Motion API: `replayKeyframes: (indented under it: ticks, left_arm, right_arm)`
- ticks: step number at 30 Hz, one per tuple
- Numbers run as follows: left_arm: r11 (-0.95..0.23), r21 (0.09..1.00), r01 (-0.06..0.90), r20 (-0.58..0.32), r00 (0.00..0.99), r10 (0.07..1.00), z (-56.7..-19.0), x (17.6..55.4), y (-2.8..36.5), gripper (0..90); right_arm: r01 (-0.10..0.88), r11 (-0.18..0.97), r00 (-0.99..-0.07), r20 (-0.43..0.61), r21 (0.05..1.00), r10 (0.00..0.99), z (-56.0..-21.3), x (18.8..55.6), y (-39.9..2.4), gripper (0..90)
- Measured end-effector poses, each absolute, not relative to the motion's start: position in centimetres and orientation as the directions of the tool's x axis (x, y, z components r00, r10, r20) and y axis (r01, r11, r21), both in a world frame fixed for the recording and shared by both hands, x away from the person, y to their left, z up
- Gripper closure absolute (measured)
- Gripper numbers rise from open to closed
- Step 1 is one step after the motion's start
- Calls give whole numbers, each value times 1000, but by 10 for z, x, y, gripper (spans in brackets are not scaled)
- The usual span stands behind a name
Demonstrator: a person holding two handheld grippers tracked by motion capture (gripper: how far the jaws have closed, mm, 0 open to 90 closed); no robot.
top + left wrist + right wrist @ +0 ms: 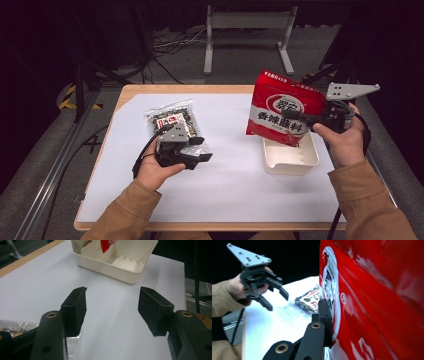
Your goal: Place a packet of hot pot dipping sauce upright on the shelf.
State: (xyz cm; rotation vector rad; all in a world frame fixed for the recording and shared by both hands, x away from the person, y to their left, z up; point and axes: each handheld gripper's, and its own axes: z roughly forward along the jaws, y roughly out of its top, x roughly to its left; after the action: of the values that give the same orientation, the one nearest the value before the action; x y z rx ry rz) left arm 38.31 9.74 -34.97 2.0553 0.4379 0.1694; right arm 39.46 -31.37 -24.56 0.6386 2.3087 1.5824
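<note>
A red seasoning bag (282, 107) hangs tilted above a white plastic bin (305, 161) at the table's right. My right gripper (301, 118) is shut on the bag's right side. In the right gripper view one black jaw presses the red bag (374, 302), and the other jaw is hidden behind it. The bag's lower corner (106, 245) dips into the bin (107, 271). My left gripper (202, 149) is open and empty just above the white sheet, beside a clear bag of dark snacks (170, 119). Its jaws stand wide apart in the left gripper view (112, 310), with the snack bag (15, 327) at the lower left.
A white sheet (235, 185) covers the wooden table (180, 89). A grey metal stand (247, 22) and cables lie on the floor beyond the far edge. The bin has inner dividers. Dark surroundings flank both sides.
</note>
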Motion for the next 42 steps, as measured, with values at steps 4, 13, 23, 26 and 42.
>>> replayKeyframes:
  ticks: [4,13,23,26,42]
  left_arm:
    - [-443,858,258,-75,918,390,-354,384,101,381]
    - [-445,849,285,-62,891,451,-360,380,115,366]
    - [-424,851,309,-72,869,489,-362,375,130,360]
    - [-421,850,316,-71,862,503,-363,375,134,359]
    - [-398,848,350,-87,833,546,-366,370,149,355]
  right_arm:
    - [201,314,-854,9,928,520,-244,404,-326,899]
    - [162,320,-853,-31,933,521,-246,423,-347,899]
    - [157,331,-847,-45,931,529,-253,441,-360,899]
    - [147,332,-850,-52,932,524,-256,446,-363,899]
    - [107,357,-857,-96,928,506,-277,468,-376,899]
